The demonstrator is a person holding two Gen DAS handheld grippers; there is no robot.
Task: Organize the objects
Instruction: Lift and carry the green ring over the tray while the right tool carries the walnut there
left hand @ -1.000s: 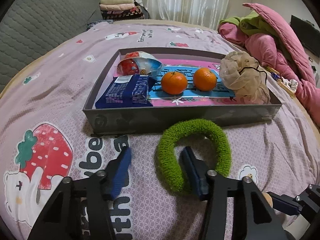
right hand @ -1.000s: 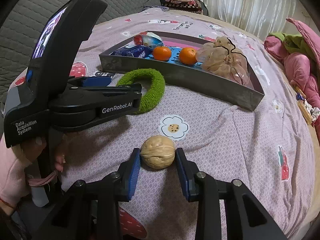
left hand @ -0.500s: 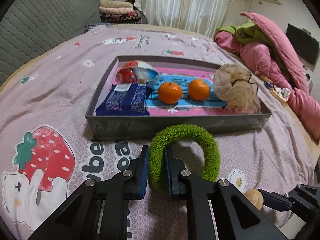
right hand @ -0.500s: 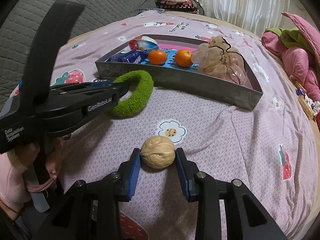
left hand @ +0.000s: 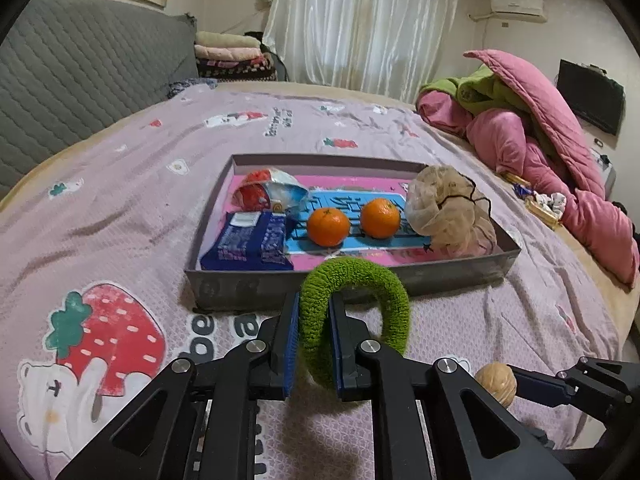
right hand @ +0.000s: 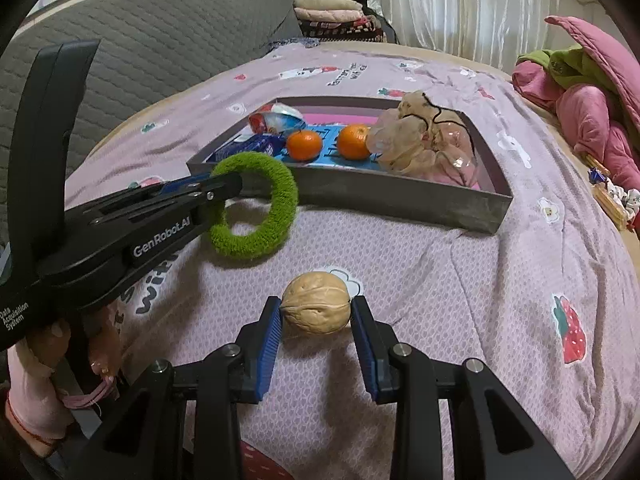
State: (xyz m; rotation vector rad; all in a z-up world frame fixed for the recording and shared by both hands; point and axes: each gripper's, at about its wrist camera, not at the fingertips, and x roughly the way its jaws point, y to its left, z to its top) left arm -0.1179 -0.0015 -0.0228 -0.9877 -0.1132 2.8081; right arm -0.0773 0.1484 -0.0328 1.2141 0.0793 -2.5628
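You are in the carry step for two items at once. The left gripper (left hand: 314, 344) is clamped on the near side of the green ring (left hand: 356, 312), which hangs clear of the bedspread (left hand: 120, 184) just short of the grey tray (left hand: 460, 276). The right gripper (right hand: 316, 340) pinches the walnut (right hand: 316, 308) between both pads, near the bedspread. Next, bring each item over the tray's near wall and release onto bare floor, probably the front strip, avoiding the oranges (left hand: 328, 226), snack packets (left hand: 248, 244) and mesh pouch (left hand: 448, 208).
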